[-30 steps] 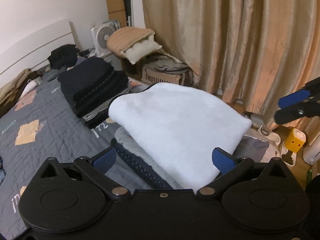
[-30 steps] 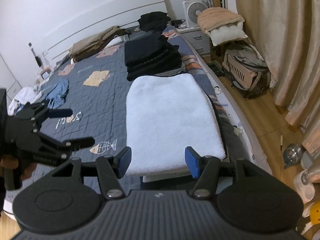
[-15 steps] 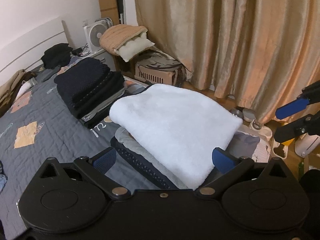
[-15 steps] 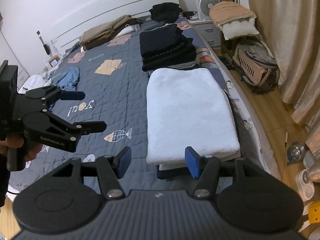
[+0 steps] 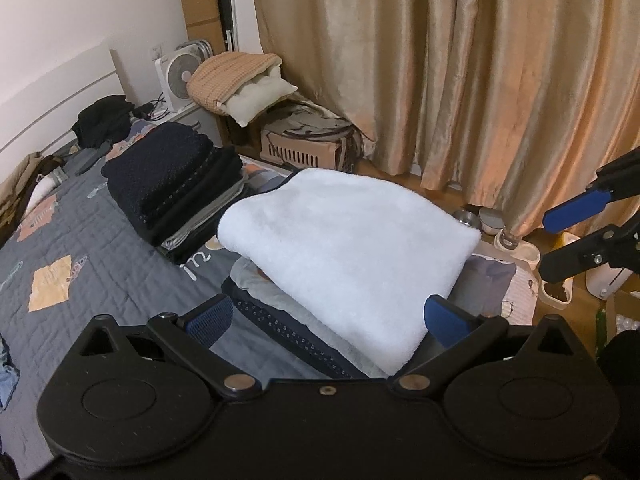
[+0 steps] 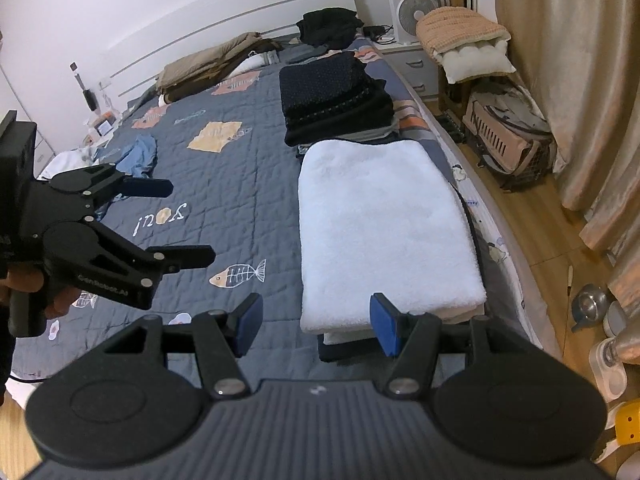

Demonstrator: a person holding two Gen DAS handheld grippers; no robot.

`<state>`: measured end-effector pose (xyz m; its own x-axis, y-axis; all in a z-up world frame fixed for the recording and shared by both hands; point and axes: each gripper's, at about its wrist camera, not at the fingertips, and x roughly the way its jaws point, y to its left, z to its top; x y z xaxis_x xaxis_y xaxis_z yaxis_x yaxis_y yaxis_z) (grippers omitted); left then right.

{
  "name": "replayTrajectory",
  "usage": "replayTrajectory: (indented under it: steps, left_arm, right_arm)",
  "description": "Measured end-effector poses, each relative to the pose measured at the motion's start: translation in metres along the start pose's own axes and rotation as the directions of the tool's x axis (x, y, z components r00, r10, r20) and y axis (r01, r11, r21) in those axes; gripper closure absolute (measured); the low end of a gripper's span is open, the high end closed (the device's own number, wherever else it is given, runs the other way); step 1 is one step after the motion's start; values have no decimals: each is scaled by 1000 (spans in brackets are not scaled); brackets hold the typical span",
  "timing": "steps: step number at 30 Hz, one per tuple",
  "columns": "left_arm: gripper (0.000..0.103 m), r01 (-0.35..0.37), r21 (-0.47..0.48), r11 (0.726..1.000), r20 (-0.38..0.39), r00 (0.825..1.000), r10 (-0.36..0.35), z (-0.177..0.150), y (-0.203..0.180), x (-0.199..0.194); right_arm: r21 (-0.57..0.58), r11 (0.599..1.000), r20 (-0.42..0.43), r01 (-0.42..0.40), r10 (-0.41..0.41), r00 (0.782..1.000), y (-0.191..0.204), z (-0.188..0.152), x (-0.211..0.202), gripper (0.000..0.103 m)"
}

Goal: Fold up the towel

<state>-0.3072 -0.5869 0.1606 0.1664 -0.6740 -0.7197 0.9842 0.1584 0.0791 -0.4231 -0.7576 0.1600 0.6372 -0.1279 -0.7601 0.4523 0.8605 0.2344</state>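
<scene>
A white towel [image 5: 348, 240] [image 6: 384, 228] lies folded into a thick rectangle on top of a small stack of other folded cloth near the bed's right edge. My left gripper [image 5: 328, 318] hovers open above its near corner, touching nothing; the right wrist view shows it held out at the left [image 6: 188, 220]. My right gripper [image 6: 316, 328] is open too, above the near end of the towel with nothing between its fingers. The left wrist view has it at the right edge [image 5: 564, 240], off the bed.
A pile of dark folded clothes [image 6: 336, 96] sits just beyond the towel on the grey quilt [image 6: 224, 184]. Loose clothes lie at the headboard and far left. On the floor by the curtain [image 5: 460, 72] are a pet carrier [image 6: 508, 132], bowls [image 6: 588, 304] and a fan [image 5: 178, 76].
Both grippers have pulled back and upward from the towel, so more of the bed and floor shows. The towel has stayed folded in place. Both stay open.
</scene>
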Motion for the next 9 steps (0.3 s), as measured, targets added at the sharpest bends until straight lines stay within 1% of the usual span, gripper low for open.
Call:
replayTrajectory:
  steps: [5,9]
  left_arm:
    - [0,8,3,1000,-2,1000,-8,-1,2,1]
    - [0,20,14,1000,21,1000,-20,-2,3,-1]
  right_arm:
    - [2,1000,-1,4,-4,1000,1,1,1,45]
    - [5,1000,-3,7,-7,1000,0,0,2,45]
